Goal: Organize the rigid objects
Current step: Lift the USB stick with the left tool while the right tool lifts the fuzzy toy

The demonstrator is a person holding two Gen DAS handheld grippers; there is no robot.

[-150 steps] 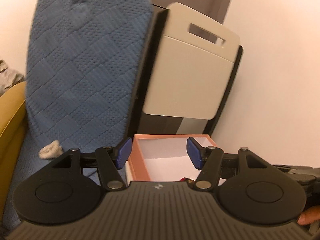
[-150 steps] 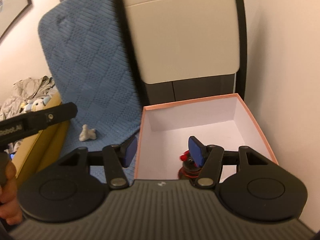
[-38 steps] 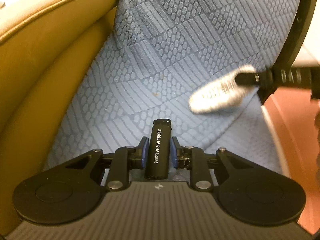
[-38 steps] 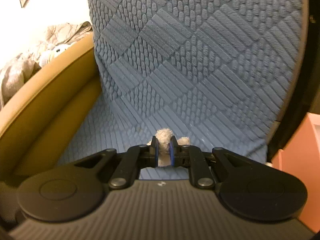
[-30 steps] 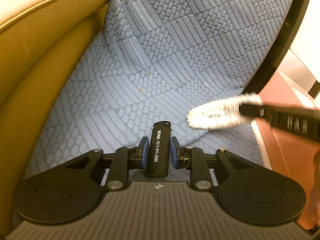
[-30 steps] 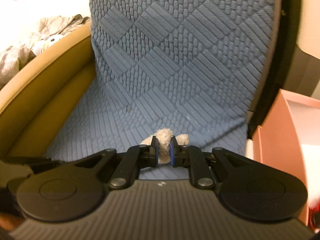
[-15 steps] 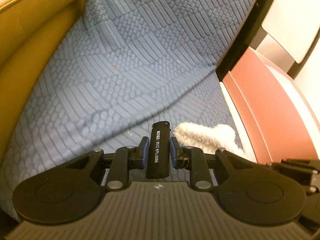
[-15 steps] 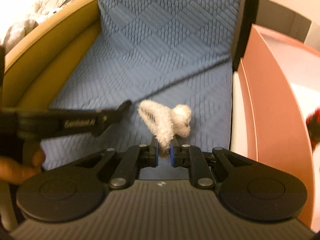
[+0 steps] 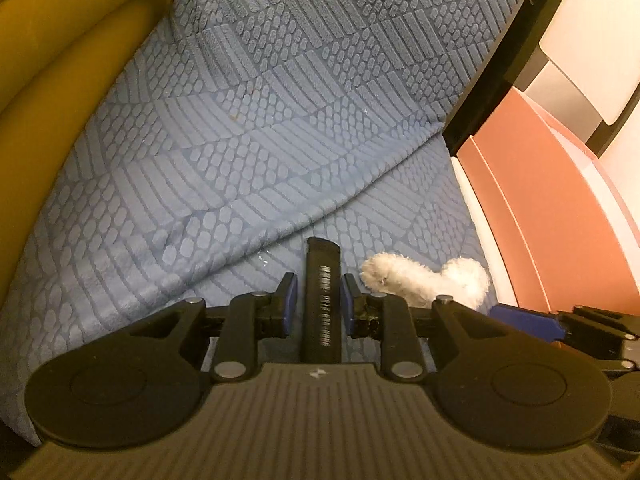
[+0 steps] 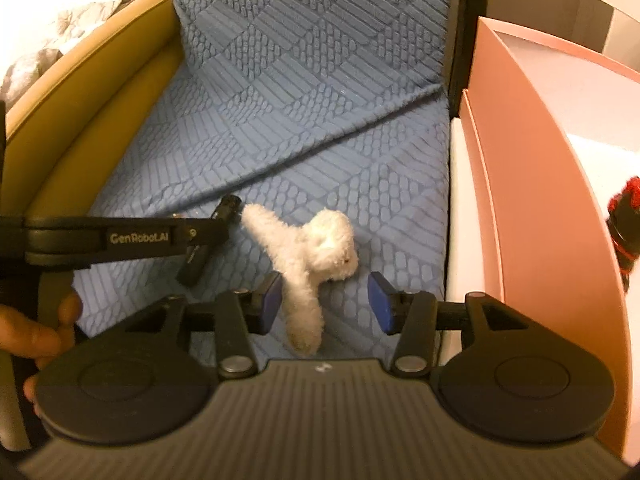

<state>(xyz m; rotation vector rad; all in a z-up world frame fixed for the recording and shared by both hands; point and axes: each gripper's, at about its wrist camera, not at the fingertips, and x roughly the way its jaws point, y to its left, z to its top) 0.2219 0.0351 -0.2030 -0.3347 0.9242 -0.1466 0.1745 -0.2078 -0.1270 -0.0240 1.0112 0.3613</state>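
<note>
Fingers (image 9: pixel 289 300) of the left gripper (image 9: pixel 316 300), tilted downward at lower centre, clamp a slim black printed stick (image 9: pixel 322 304); right gripper (image 10: pixel 324 300) fingers are spreading around a fluffy white plush toy (image 10: pixel 316 248).

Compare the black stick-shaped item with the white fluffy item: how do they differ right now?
The black stick is smooth, straight and printed with pale text; the white fluffy toy is soft and bent. The left gripper is shut on the stick, while the toy lies loose between the opening jaws of the right gripper. Both are over the blue quilted seat cover.
</note>
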